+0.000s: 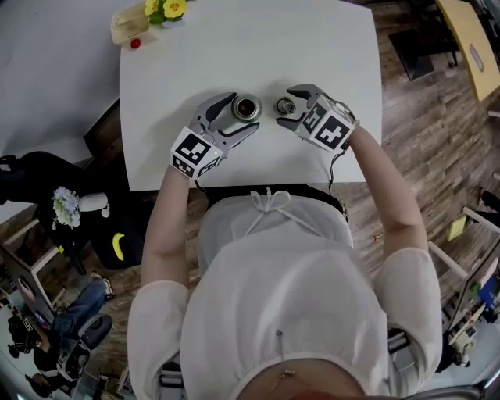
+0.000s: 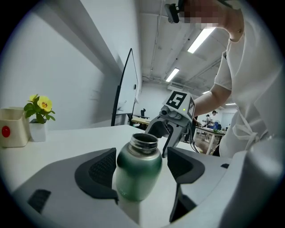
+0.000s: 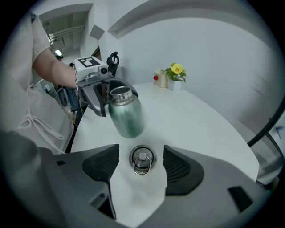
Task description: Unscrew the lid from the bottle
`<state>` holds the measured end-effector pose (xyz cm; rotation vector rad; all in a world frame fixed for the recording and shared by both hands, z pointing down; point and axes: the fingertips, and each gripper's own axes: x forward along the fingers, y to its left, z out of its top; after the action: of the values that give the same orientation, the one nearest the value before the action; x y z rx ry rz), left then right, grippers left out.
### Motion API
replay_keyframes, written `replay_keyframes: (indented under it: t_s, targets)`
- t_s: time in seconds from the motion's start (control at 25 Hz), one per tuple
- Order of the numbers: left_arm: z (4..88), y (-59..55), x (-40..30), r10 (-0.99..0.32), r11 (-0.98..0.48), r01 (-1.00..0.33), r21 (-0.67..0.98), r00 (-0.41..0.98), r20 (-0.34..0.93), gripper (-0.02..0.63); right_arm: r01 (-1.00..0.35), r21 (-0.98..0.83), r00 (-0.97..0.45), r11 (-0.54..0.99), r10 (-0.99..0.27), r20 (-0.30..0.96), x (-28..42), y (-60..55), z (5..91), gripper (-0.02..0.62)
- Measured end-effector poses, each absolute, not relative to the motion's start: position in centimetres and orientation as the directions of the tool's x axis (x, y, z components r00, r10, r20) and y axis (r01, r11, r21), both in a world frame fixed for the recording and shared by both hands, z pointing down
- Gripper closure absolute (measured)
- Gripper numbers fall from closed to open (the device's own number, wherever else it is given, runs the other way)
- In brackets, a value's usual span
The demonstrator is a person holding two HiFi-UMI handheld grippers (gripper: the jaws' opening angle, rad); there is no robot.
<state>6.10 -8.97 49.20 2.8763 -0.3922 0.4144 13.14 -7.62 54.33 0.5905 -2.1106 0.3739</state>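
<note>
A green metal bottle (image 1: 247, 107) (image 2: 138, 171) (image 3: 126, 113) stands upright on the white table (image 1: 312, 47) with its mouth bare. My left gripper (image 1: 244, 112) (image 2: 141, 153) has its jaws around the bottle: one pad lies against it and a thin gap shows at the other. The round silver lid (image 1: 285, 105) (image 3: 142, 161), with a wire ring on top, lies flat on the table just right of the bottle. My right gripper (image 1: 286, 106) (image 3: 141, 149) is open around the lid, with a gap on each side.
A small white pot of yellow flowers (image 1: 164, 9) (image 3: 177, 75) and a cream box (image 1: 129, 25) (image 2: 12, 129) with a red spot sit at the table's far left corner. The table's near edge runs along the person's body. Dark clutter lies on the floor at left.
</note>
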Motion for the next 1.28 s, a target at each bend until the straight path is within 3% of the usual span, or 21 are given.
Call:
replay_keyframes:
  t_s: [0.2, 0.44, 0.48, 0.56, 0.76, 0.88, 1.28]
  targets:
    - [45.3, -8.1, 5.1, -0.280, -0.943, -0.316, 0.102, 0.923, 0.265, 0.252, -0.651, -0.035, -0.524, 0.759, -0.416, 0.743, 13.4, -7.5, 49.9, 0.302]
    - [36.3, -9.4, 3.4, -0.433, -0.899, -0.438, 0.018, 0.893, 0.124, 0.262, -0.765, 0.013, -0.525, 0.644, -0.635, 0.566, 13.3, -8.2, 42.9, 0.408]
    - [35.1, -9.6, 2.9, -0.463, -0.884, -0.467, 0.007, 0.880, 0.107, 0.295, -0.786, 0.020, -0.515, 0.617, -0.673, 0.531, 13.4, -8.3, 41.8, 0.425]
    - [32.4, -10.1, 2.0, -0.524, -0.852, -0.523, -0.019, 0.851, 0.050, 0.420, -0.824, 0.030, -0.491, 0.566, -0.740, 0.461, 13.6, -8.5, 39.6, 0.468]
    - [28.1, -10.5, 0.3, -0.617, -0.785, -0.617, -0.059, 0.787, -0.012, 0.563, -0.887, 0.049, -0.427, 0.459, -0.856, 0.292, 14.6, -8.5, 34.9, 0.531]
    - [27.3, -10.6, -0.3, -0.647, -0.762, -0.646, -0.049, 0.762, 0.002, 0.581, -0.906, 0.065, -0.396, 0.418, -0.892, 0.217, 15.0, -8.4, 33.0, 0.589]
    - [27.1, -10.2, -0.5, -0.665, -0.746, -0.662, -0.068, 0.746, 0.029, 0.588, -0.910, 0.073, -0.399, 0.408, -0.910, 0.114, 14.8, -8.2, 30.6, 0.591]
